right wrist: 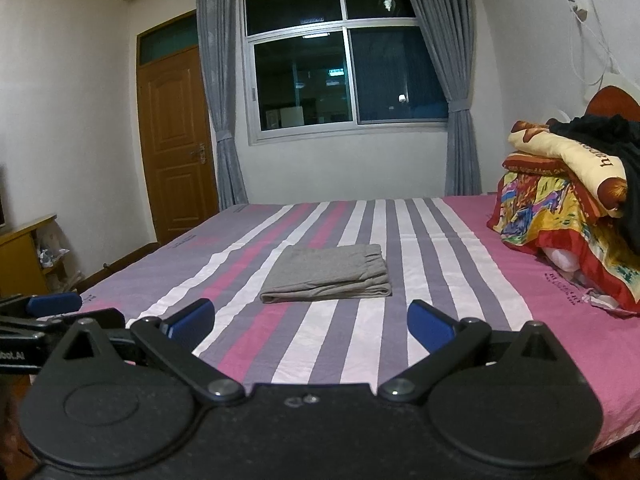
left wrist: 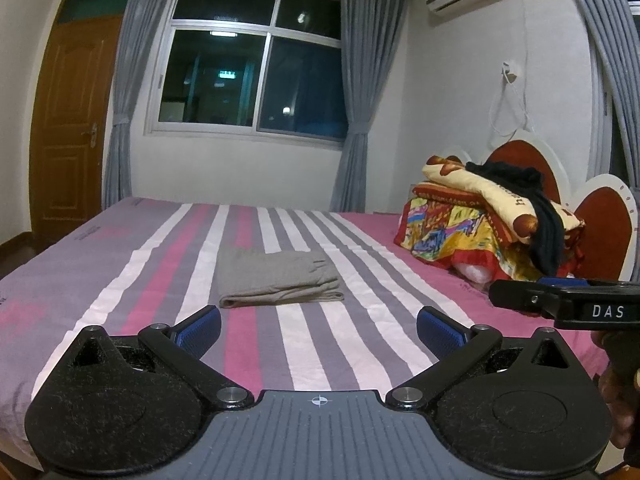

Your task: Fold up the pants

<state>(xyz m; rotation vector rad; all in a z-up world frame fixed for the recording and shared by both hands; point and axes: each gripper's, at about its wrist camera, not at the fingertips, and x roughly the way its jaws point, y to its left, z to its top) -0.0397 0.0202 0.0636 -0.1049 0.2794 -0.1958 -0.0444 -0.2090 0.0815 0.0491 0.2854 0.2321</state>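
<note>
One pair of grey pants (left wrist: 278, 282) (folded) lies on the bed (left wrist: 120, 264); both the left gripper (left wrist: 319, 326) and the right gripper (right wrist: 311, 320) hang released, empty.

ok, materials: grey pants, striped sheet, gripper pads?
Pants: looks like soft matte jersey knit; limp rounded fold edges, gathered waistband. Sheet: probably woven cotton, matte, fine creases. Pads on the left gripper: blue, fine ribbed texture, likely rubber or silicone. Right gripper looks the same.
</note>
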